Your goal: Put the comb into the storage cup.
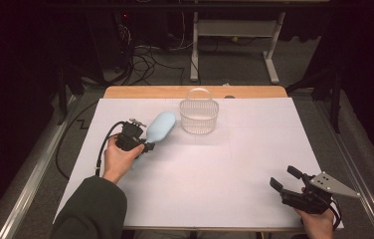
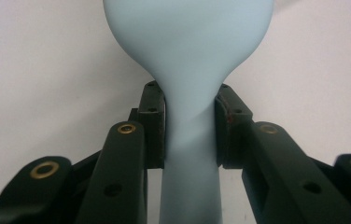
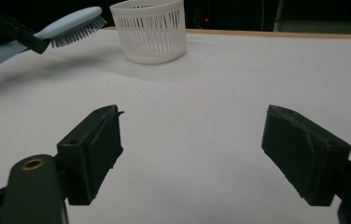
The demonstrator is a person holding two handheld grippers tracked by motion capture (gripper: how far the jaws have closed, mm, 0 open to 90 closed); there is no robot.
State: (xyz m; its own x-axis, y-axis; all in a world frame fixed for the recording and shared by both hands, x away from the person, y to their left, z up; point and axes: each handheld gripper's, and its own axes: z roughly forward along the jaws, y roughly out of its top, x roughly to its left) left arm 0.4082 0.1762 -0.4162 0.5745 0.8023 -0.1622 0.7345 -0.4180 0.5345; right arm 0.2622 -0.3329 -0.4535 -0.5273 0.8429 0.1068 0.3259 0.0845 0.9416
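The left gripper (image 1: 145,147) has its jaws pinched on the narrow handle of a pale blue brush (image 1: 160,126), and the left gripper view shows the two pads pressed flat against either side of that neck, with the wider head swelling out beyond them. The brush is held clear of the desk (image 1: 215,189), its long axis running from the hand up and to the right in the high view, so that the head points at the white slatted basket (image 1: 199,117) standing just beyond it near the far edge. In the right gripper view the bristles face down and the head sits near the basket's rim but apart from it, still to one side. The coming move probably turns on that gap: the head must travel further along its own axis and over the rim before the brush can go in. The left hand is by far the nearer one, forearm reaching in from the bottom left. The right gripper (image 1: 286,178) rests low at the near right corner, well away, jaws spread wide and holding nothing.
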